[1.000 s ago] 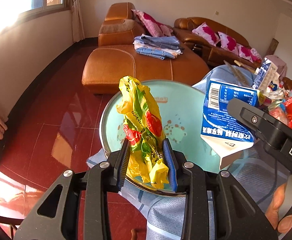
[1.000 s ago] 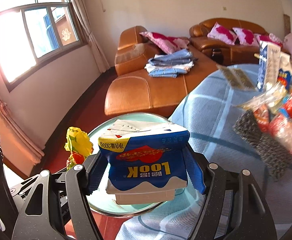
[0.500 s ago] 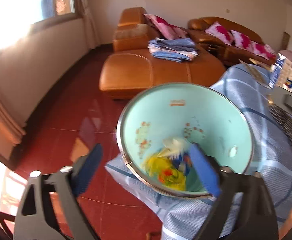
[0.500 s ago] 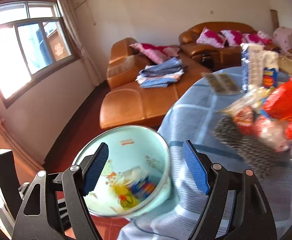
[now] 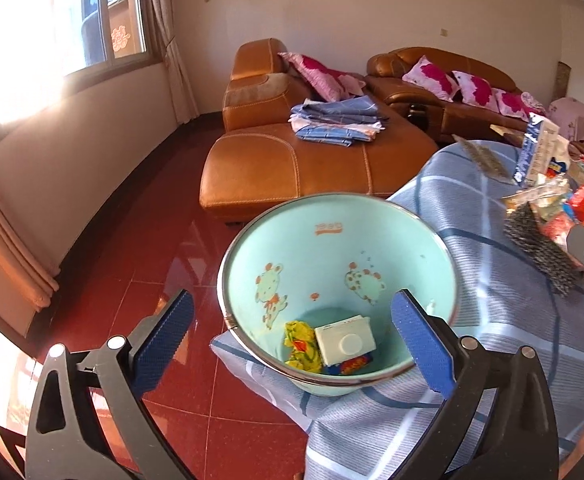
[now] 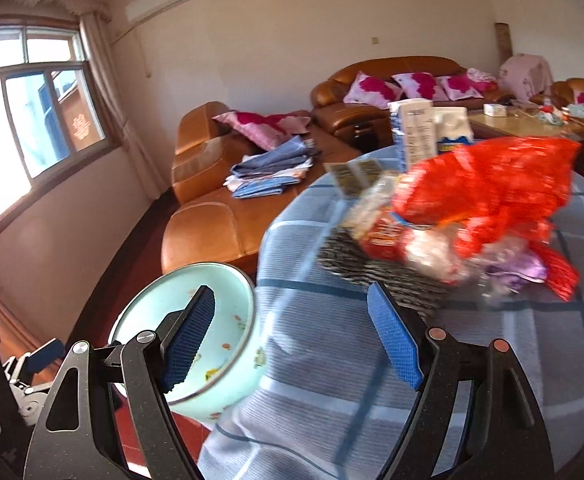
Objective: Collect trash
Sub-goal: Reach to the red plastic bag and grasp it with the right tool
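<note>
A light green trash bin (image 5: 332, 236) stands beside the table; it also shows in the right wrist view (image 6: 227, 280). At its bottom lie a yellow wrapper (image 5: 300, 340) and a blue and white carton (image 5: 344, 342). My left gripper (image 5: 292, 336) is open and empty, above the bin's near side. My right gripper (image 6: 292, 344) is open and empty over the blue checked tablecloth (image 6: 492, 360). A heap of trash lies ahead of it: a red net bag (image 6: 492, 184), clear wrappers (image 6: 432, 256) and a dark patterned packet (image 6: 384, 276).
Two upright cartons (image 6: 416, 132) stand at the table's far side. An orange leather sofa (image 5: 292, 160) with folded cloth (image 5: 336, 120) stands beyond the bin, on a red tiled floor (image 5: 131, 248). A glass coffee table (image 6: 512, 124) is at the far right.
Both grippers opened and let go: the yellow wrapper and the carton dropped into the bin. The right gripper swung right, towards the heap on the table.
</note>
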`<state>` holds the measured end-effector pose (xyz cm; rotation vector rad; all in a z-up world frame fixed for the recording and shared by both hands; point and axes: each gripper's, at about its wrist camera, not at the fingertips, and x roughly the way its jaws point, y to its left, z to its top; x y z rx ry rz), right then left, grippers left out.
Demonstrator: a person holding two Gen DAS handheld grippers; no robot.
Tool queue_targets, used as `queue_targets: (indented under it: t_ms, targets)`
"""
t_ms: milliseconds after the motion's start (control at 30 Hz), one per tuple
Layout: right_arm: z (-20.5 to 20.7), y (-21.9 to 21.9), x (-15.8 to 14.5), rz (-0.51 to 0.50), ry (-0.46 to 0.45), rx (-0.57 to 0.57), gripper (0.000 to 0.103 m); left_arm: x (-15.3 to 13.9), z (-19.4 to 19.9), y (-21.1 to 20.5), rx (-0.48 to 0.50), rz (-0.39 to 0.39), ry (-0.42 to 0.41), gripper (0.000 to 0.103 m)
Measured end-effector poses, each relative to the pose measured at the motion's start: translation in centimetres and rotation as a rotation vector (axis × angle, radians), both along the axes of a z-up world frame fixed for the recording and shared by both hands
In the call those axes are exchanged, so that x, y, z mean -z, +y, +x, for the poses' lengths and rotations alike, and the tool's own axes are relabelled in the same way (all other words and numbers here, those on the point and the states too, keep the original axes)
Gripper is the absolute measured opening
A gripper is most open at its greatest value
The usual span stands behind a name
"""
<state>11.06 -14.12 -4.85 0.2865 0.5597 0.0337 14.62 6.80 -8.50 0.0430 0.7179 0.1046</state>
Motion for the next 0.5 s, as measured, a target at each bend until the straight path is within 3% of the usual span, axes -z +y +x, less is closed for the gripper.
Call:
queue_targets:
  t_ms: [500]
  targets:
    - [-5.5, -7.0, -0.5, 0.017, -0.017, 0.170, 0.078, -2.4, -3.2, -5.6, 0.141, -0.018, -0.038, 0.097]
